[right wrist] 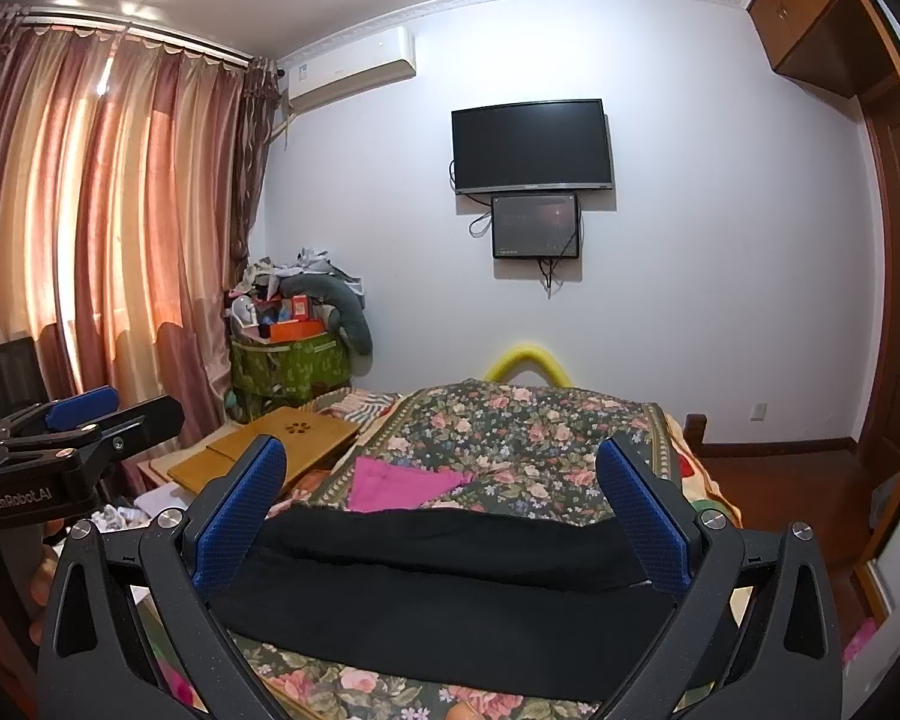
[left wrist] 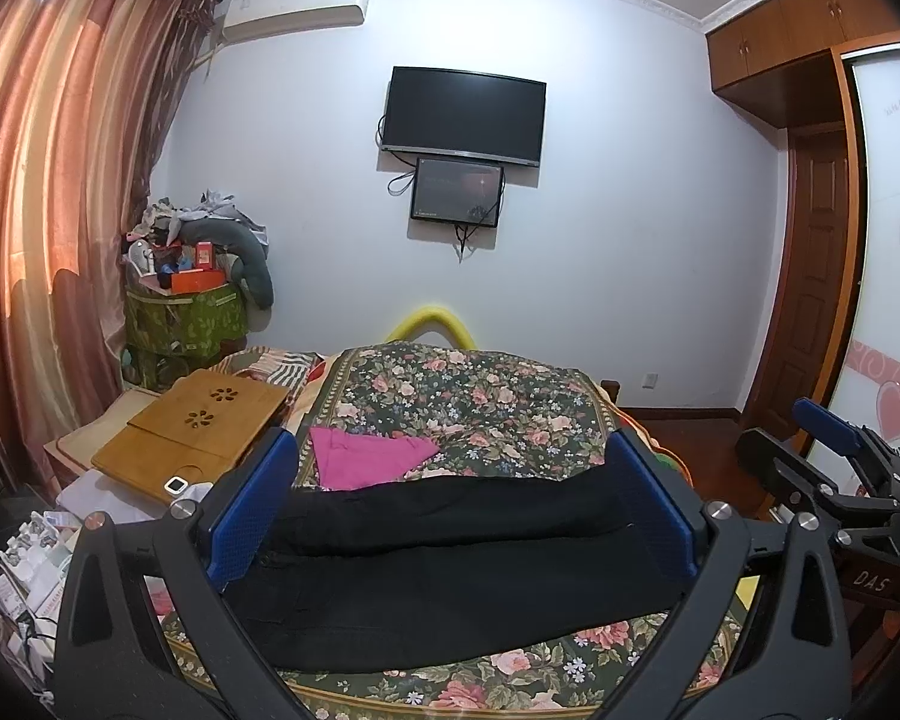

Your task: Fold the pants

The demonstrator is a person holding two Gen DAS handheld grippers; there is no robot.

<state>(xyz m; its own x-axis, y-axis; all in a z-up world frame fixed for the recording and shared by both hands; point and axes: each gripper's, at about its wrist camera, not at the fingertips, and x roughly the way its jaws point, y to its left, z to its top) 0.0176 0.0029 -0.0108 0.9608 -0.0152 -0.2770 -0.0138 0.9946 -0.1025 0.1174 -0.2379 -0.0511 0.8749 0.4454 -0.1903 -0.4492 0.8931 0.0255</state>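
Now the black pants [left wrist: 450, 570] lie flat across the near part of the bed [left wrist: 468, 402], on its floral cover. Both the left claw [left wrist: 450, 510] and the right claw [right wrist: 441, 516] stand wide, holding nothing, above the pants. A pink cloth [right wrist: 399, 483] lies behind them.

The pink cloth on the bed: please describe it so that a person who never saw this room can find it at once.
Find the bed with the dark floral bedspread below the wall television. On it, just beyond the black pants, lies the pink cloth, flat. It is the only plain, bright pink piece on the flowered cover.
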